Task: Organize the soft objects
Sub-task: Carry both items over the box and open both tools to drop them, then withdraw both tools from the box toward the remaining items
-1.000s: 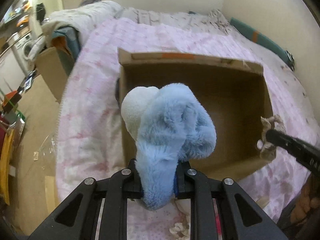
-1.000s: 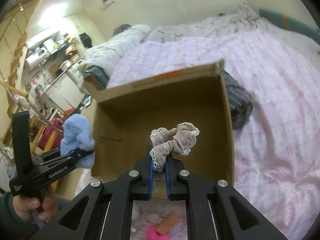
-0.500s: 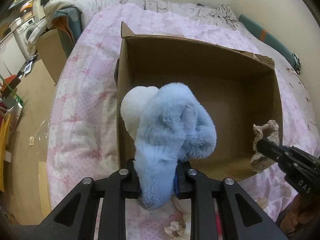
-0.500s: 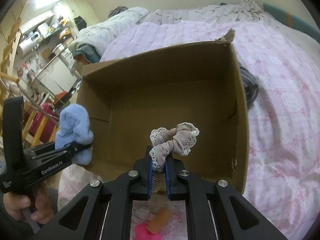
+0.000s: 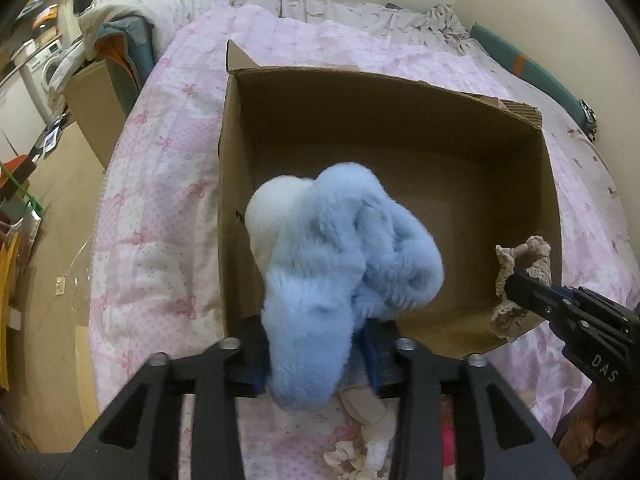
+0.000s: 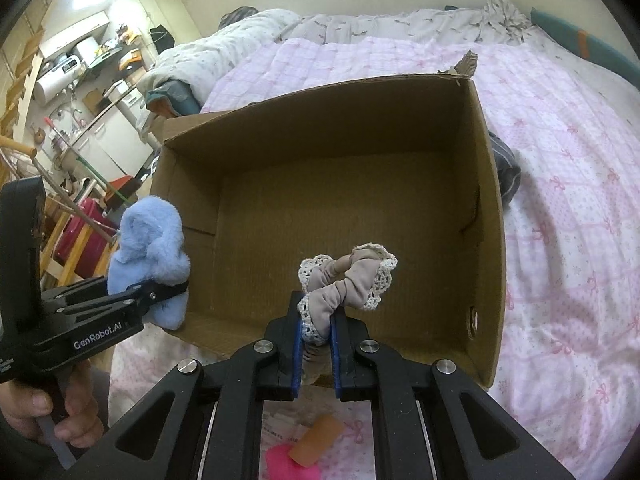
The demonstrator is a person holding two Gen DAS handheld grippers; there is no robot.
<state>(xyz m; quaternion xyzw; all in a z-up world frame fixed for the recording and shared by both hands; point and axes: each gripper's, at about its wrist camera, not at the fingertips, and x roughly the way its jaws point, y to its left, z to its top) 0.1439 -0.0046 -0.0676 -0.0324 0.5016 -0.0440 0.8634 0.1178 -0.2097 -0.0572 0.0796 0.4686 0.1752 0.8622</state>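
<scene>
A bed covered by a pink quilt (image 5: 160, 184) printed with bows filled most of both views, with a rumpled pale duvet (image 6: 224, 48) heaped at its far end against a cream wall. Beyond the bed's left side a wooden floor (image 5: 48, 240) was seen, and farther back a cluttered kitchen corner with white appliances (image 6: 68, 68).

An open cardboard box (image 6: 486, 216) was set on the quilt, its bottom bare. A dark striped cloth (image 6: 506, 168) was tucked against its right outer wall, and a second, smaller box (image 5: 92, 120) stood on the floor beside the bed.

The left gripper (image 5: 316, 344) was held by a hand (image 6: 48, 412) over the box's near left corner. Its jaws had just been opening, and a fluffy blue and white plush toy (image 5: 344, 264) was still seated between them, bulging out above the box's inside; whether the pads were still pressed on it could not be told.

The right gripper (image 6: 316, 320) was closed on a beige scrunchie (image 6: 348, 280) edged in white lace, held just over the box's near wall.

On the quilt in front of the box, below the grippers, a pink item (image 6: 288, 464), a small tan block (image 6: 318, 440) and another lace-edged piece (image 5: 352, 456) were lying, partly hidden by the gripper frames.
</scene>
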